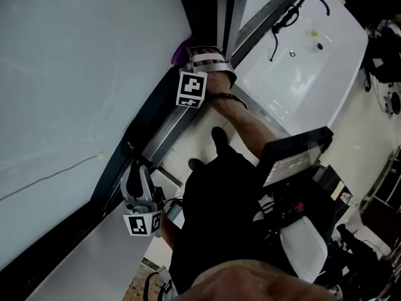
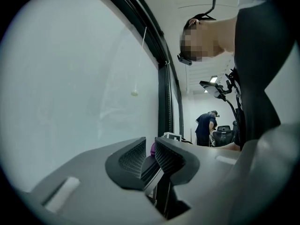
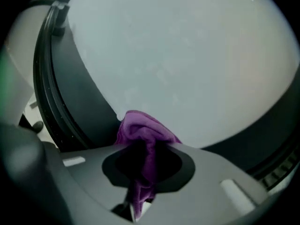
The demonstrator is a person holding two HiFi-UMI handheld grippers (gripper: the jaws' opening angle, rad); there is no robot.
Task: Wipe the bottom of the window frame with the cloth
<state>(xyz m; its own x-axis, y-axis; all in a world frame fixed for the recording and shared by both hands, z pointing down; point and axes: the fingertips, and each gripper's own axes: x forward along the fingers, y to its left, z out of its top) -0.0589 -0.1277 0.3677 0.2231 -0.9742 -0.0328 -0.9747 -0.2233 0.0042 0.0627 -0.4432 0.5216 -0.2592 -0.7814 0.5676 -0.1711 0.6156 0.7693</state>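
Cloth point(image 3: 140, 128) clamped in right tool point(image 3: 143, 150) meets the window frame point(image 3: 79, 102); left tool point(image 2: 150, 156) stands slightly open, empty.

Nothing legible is showing up: no words, numbers or brand marks. The marker cube point(image 1: 143, 223) on the left gripper point(image 1: 134, 168) and the one point(image 1: 192, 88) on the right gripper point(image 1: 187, 58) are showing only black-and-white square patterns. The dark panel point(image 1: 294, 162) is displaying faint lines too blurred to read.
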